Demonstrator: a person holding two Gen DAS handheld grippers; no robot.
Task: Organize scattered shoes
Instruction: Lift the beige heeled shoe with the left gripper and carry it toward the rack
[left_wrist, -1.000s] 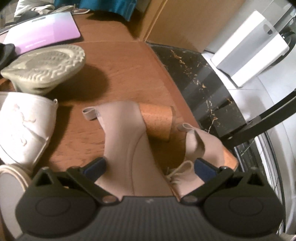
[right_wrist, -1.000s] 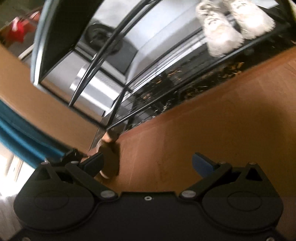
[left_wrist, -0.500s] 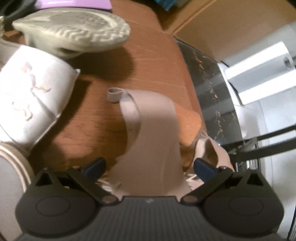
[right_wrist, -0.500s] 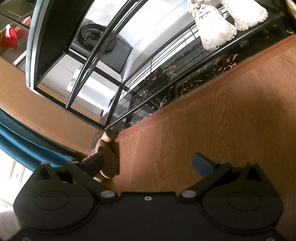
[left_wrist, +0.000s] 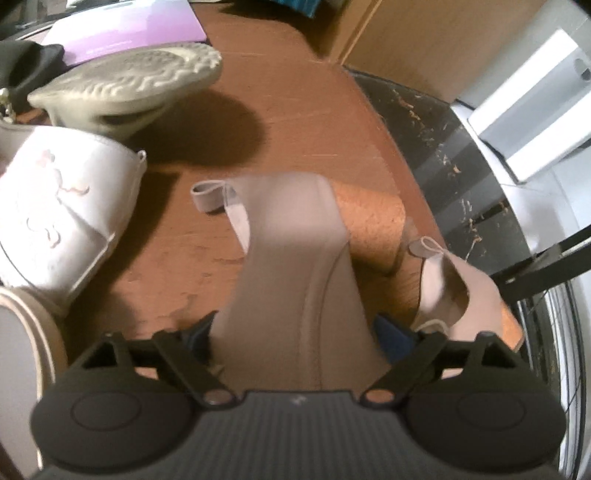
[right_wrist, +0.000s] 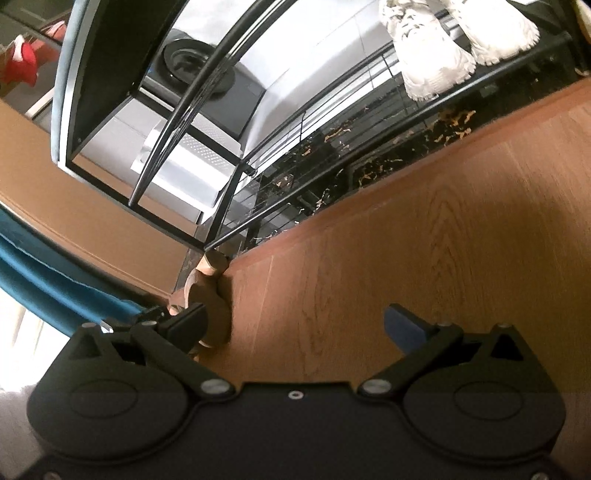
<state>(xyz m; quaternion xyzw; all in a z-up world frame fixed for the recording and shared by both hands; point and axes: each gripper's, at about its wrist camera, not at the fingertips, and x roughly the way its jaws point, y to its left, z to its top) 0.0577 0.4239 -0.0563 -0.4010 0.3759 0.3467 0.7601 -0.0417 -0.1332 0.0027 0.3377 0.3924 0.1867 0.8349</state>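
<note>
In the left wrist view a beige ankle boot (left_wrist: 295, 266) with a cork block heel (left_wrist: 373, 225) stands between the pads of my left gripper (left_wrist: 295, 334), which is shut on its shaft. Its mate (left_wrist: 454, 288) lies just to the right, near the black shoe rack's leg (left_wrist: 546, 266). In the right wrist view my right gripper (right_wrist: 299, 325) is open and empty over the wood floor (right_wrist: 406, 258). The beige boots (right_wrist: 207, 295) show small at its left finger. A pair of white sneakers (right_wrist: 454, 48) sits on the black wire rack (right_wrist: 314, 177).
A white slip-on shoe (left_wrist: 55, 214) and an overturned grey-soled shoe (left_wrist: 129, 85) lie left of the boot. A purple sheet (left_wrist: 122, 29) lies beyond them. A white appliance (left_wrist: 535, 110) stands at the right, past the dark marble strip (left_wrist: 443, 147).
My left gripper has closed from wide open onto the beige boot's shaft. The right gripper stays open and has shifted only slightly.
</note>
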